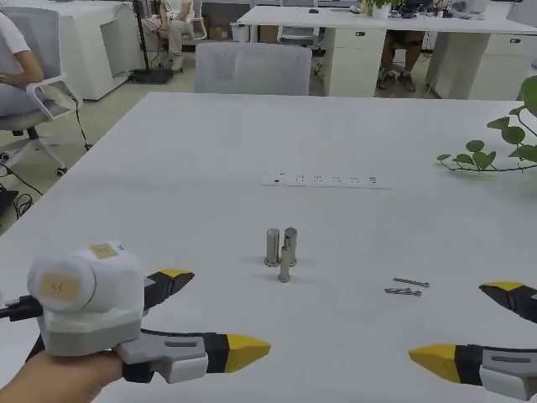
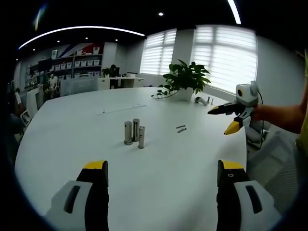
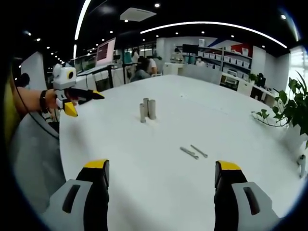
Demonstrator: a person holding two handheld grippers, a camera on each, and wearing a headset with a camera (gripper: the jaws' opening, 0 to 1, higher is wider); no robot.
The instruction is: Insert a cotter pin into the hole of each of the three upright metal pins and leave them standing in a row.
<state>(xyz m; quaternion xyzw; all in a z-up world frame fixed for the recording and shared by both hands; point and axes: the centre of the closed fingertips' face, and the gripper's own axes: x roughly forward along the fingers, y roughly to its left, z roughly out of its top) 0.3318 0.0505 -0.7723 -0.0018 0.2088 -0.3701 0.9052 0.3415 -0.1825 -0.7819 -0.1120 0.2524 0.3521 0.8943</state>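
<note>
**Both grippers gape empty, pins bunched mid-table**

The left gripper (image 1: pixel 220 311) sits at 7 o'clock in the head view, held by a hand (image 1: pixel 50 379). Its yellow-tipped jaws are spread wide with nothing between them. The right gripper (image 1: pixel 453 321) comes in at 4 o'clock, its jaws equally wide apart and bare. Both hover above the white table (image 1: pixel 210 159), well short of the parts. In its own view each gripper's jaws rise parted at 7 and 5 o'clock.

Between the two grippers and farther out, just below the head view's centre, the three metal pins (image 1: pixel 283 250) stand upright. They form a tight cluster, two side by side at the back and a shorter-looking one just in front. Their holes are too small to make out.

Two cotter pins (image 1: pixel 407 288) lie flat on the table at 3 o'clock from the cluster, close together and apart from the metal pins.

Beyond the pins at 12 o'clock a flush socket strip (image 1: pixel 327 180) is set in the tabletop. A leafy plant (image 1: pixel 503 147) reaches in at 2 o'clock, and a grey chair (image 1: pixel 252 69) stands at the far edge.
</note>
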